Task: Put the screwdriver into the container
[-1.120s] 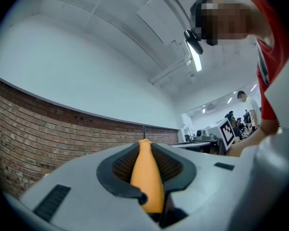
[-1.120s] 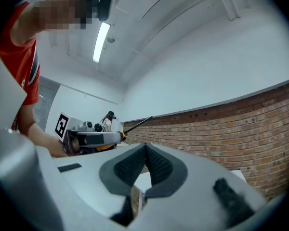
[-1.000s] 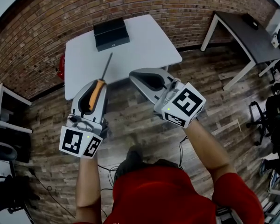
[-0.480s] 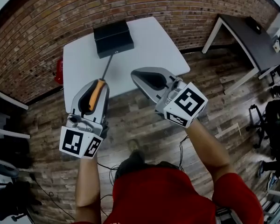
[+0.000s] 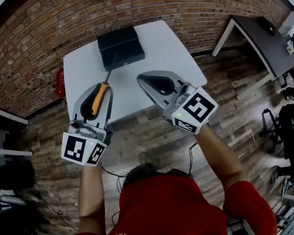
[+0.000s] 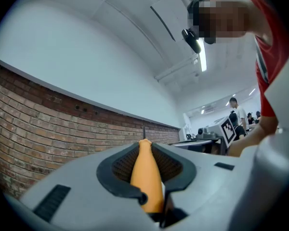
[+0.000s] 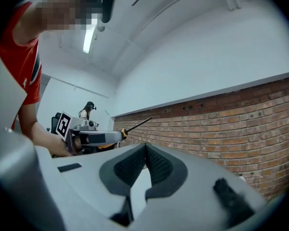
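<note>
The left gripper [image 5: 101, 87] has its jaws shut tight on the orange handle of the screwdriver [image 5: 99, 100]. The handle lies long-ways between the two dark pads, so it cannot roll or slip out. The thin metal part sticks out past the jaw tips and points away from the person. I think it is held this way so the pointy end can go into the box first.

The right gripper [image 7: 145, 150] has its jaws closed together with nothing between them. It hangs just beside the left one and holds nothing. It looks like it is only waiting, since one gripper is enough for this job.

Out in front is a white table [image 5: 171, 53], pushed up near a brick wall [image 5: 63, 13]. The container [image 5: 120, 47] is a black box that sits on the far part of the table. From the head view, the tip of the screwdriver lines up with the near edge of the box. I cannot tell how high above the box the tip is.

The screwdriver is not in the box yet. It needs to go forward a bit more, then down, and then the jaws can let go.
</note>
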`<state>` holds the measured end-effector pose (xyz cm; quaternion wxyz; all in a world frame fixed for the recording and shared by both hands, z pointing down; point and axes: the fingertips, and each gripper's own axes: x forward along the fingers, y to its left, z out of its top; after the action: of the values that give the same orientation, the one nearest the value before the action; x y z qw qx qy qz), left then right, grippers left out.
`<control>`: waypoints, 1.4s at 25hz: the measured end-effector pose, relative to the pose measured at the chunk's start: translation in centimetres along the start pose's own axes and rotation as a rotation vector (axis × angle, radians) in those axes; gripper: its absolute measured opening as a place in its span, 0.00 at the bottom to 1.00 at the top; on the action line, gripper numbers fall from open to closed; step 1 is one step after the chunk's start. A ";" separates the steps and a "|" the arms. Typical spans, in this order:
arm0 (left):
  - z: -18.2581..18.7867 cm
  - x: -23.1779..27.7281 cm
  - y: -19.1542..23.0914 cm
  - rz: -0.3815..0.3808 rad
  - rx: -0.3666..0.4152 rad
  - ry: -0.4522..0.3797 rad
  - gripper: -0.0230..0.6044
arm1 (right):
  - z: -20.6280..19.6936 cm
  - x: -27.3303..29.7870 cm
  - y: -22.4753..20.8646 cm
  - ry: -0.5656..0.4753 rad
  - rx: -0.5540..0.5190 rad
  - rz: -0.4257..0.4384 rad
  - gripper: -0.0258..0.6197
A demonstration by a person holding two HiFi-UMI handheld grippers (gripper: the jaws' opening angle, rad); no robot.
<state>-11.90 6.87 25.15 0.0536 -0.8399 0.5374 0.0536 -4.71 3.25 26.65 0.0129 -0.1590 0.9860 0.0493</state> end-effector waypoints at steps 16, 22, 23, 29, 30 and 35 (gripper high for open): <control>-2.6 4.3 9.1 -0.062 0.006 0.026 0.18 | -3.2 8.5 -5.1 0.067 -0.014 -0.058 0.09; -3.9 5.4 10.1 -0.079 -0.010 0.038 0.18 | -4.2 9.2 -6.4 0.101 -0.014 -0.075 0.09; -4.0 5.6 10.2 -0.082 -0.011 0.040 0.18 | -4.3 9.3 -6.7 0.107 -0.017 -0.078 0.09; -4.7 6.9 11.3 -0.094 0.001 0.050 0.18 | -4.9 10.4 -8.3 0.129 -0.040 -0.074 0.09; -4.9 7.2 11.4 -0.093 0.003 0.052 0.18 | -5.1 10.6 -8.6 0.133 -0.043 -0.072 0.09; -6.0 9.0 12.4 -0.083 0.004 0.064 0.18 | -6.0 11.3 -10.8 0.144 -0.057 -0.052 0.09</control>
<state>-19.17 -7.25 29.31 0.0402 -0.8628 0.5034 0.0236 -12.10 -11.04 31.13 -0.0613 -0.1879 0.9781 0.0656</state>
